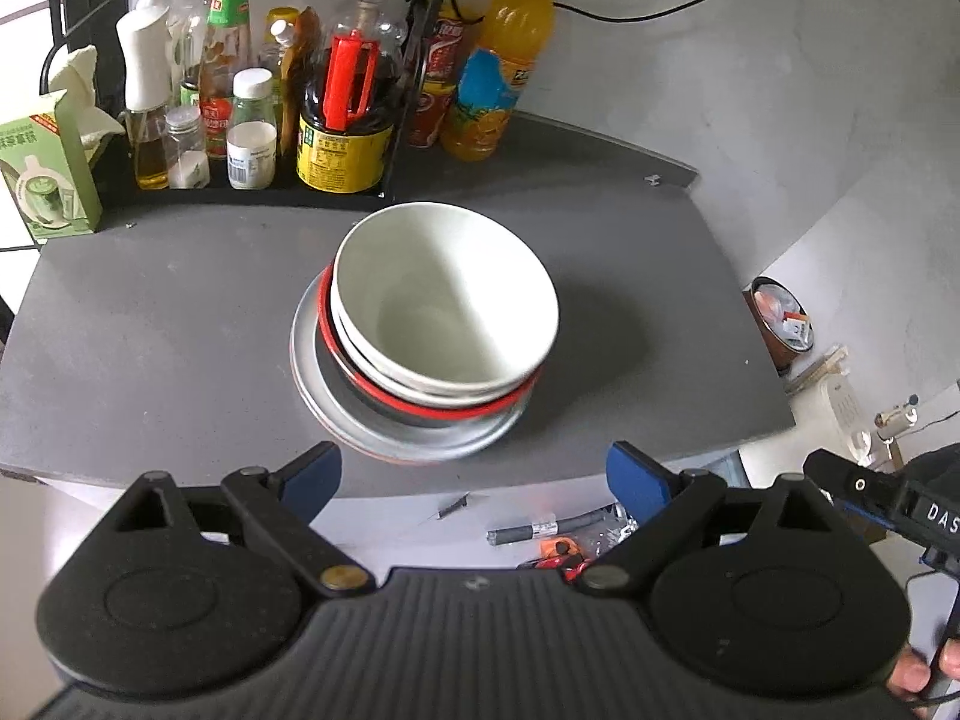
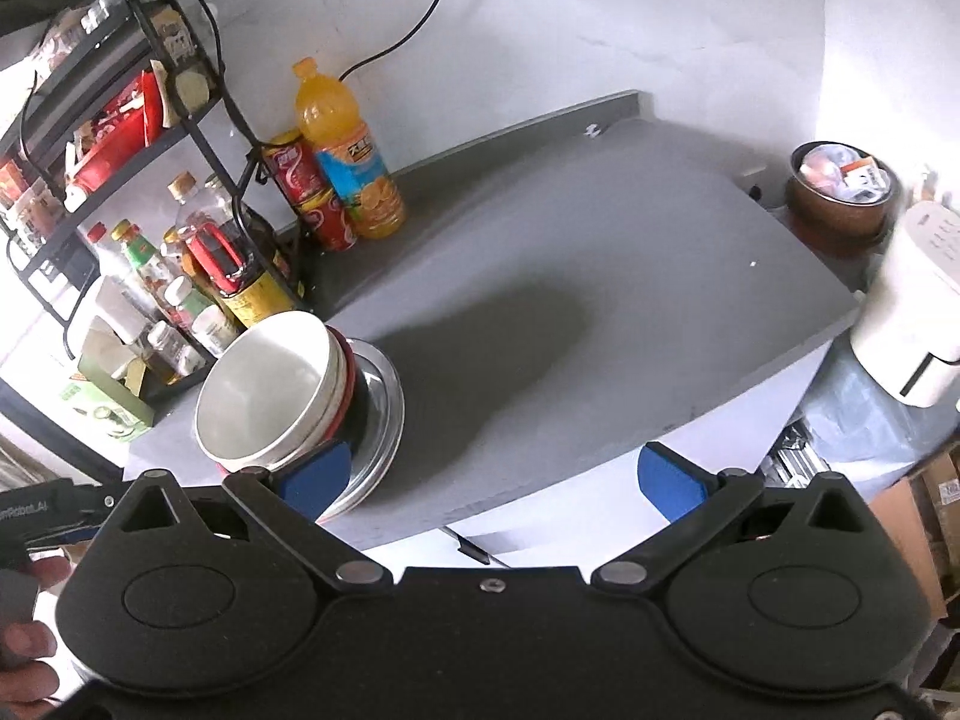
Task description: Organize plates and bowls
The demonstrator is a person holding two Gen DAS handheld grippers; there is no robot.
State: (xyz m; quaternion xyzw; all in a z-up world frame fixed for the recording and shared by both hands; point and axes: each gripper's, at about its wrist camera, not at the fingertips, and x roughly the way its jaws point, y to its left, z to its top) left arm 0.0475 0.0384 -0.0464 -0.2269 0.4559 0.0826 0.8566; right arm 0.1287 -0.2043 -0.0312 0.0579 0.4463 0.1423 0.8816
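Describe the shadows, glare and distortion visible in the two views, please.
Left wrist view: the stacked bowls cast a soft shadow to the right on the grey table; fisheye bends the table edges. Right wrist view: a broad dark shadow crosses the table beside the stack, and the wall at upper right is washed out by glare.

Both views were bright and evenly lit, daylight seeming to enter from the right of the frame. In the right wrist view the wall (image 2: 900,60) at the upper right was washed out to near white, and a broad soft shadow (image 2: 504,336) lay across the middle of the grey table (image 2: 690,252). In the left wrist view the white bowl (image 1: 444,300) cast a soft shadow to its right, its inner wall shaded on the right. Fisheye distortion bent the table edges and curved the bottles at the upper left. Corners fell to black. The plate rim (image 1: 420,450) looked slightly smeared; elsewhere focus was fair.
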